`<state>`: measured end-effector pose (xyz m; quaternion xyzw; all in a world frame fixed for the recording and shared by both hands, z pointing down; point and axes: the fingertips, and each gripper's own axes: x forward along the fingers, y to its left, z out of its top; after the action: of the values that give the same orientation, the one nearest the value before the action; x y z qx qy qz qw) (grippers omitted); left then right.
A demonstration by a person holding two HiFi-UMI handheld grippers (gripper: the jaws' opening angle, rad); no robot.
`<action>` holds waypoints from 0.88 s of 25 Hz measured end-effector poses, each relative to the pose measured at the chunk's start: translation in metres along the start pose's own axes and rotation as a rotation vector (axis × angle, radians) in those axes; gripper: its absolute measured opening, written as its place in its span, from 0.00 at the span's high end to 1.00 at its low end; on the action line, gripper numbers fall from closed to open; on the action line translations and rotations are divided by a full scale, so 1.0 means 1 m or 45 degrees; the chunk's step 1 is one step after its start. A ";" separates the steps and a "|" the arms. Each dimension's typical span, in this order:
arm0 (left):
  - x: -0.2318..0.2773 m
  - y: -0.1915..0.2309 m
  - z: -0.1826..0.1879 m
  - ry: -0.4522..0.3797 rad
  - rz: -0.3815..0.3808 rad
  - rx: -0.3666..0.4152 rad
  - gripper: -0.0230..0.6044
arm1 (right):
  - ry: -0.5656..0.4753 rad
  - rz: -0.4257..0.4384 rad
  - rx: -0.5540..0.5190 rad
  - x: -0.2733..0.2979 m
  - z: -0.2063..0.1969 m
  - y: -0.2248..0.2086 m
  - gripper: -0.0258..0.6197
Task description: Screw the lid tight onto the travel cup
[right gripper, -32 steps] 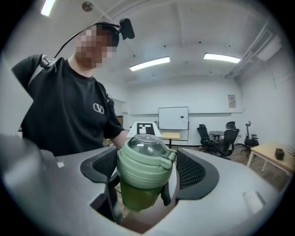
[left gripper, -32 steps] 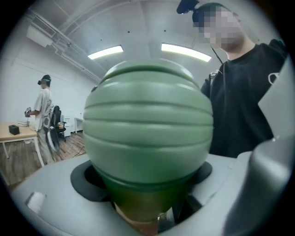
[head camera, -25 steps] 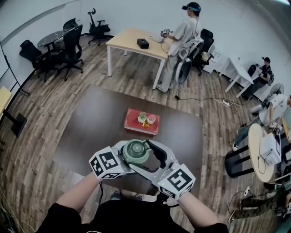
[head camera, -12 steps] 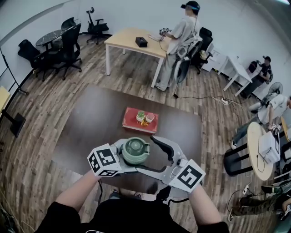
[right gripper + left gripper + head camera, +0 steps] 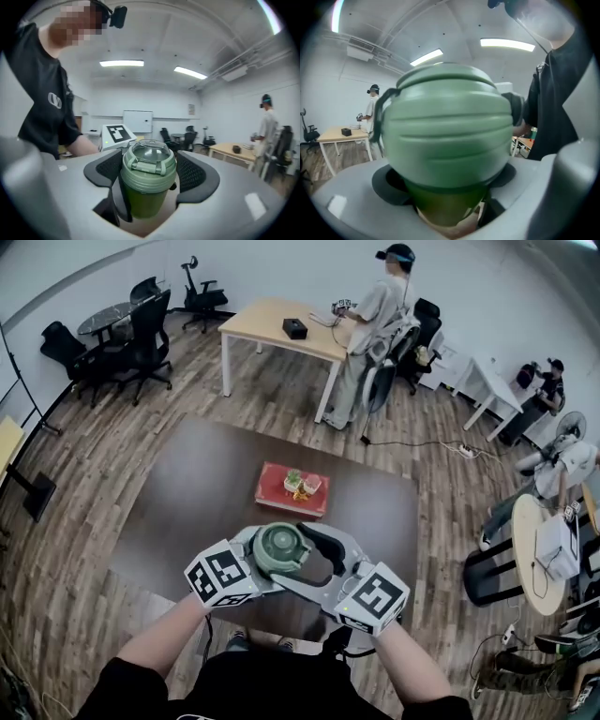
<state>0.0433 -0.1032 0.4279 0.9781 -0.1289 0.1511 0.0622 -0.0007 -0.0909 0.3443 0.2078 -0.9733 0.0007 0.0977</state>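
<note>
Mostly green travel cup (image 5: 139,202), clear-domed lid (image 5: 149,161)

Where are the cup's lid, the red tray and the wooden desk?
lid (image 5: 148,166): right gripper view, on its front clasp.
red tray (image 5: 272,488): head view, on its bare left part.
wooden desk (image 5: 262,326): head view, on its bare top.

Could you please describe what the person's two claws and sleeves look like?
Both the left claw and right claw have pale grey curved bodies with black textured pads. Each carries a white cube printed with black square markers. The person wears a black short-sleeved shirt.
</note>
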 end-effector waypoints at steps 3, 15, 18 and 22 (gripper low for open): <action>0.002 0.009 -0.004 -0.007 0.081 -0.032 0.29 | 0.010 -0.352 0.045 0.006 -0.004 -0.003 0.38; -0.042 0.055 -0.015 -0.192 0.395 -0.115 0.29 | -0.187 -0.741 0.237 -0.107 -0.044 -0.071 0.86; -0.063 0.068 -0.031 -0.193 0.546 -0.129 0.29 | -0.170 -0.928 0.242 -0.139 -0.073 -0.088 0.95; -0.086 0.080 -0.052 -0.170 0.753 -0.102 0.29 | -0.141 -1.126 0.214 -0.168 -0.108 -0.105 0.95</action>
<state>-0.0720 -0.1513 0.4568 0.9027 -0.4177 0.0927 0.0452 0.2126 -0.1147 0.4140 0.6106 -0.7913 0.0267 0.0194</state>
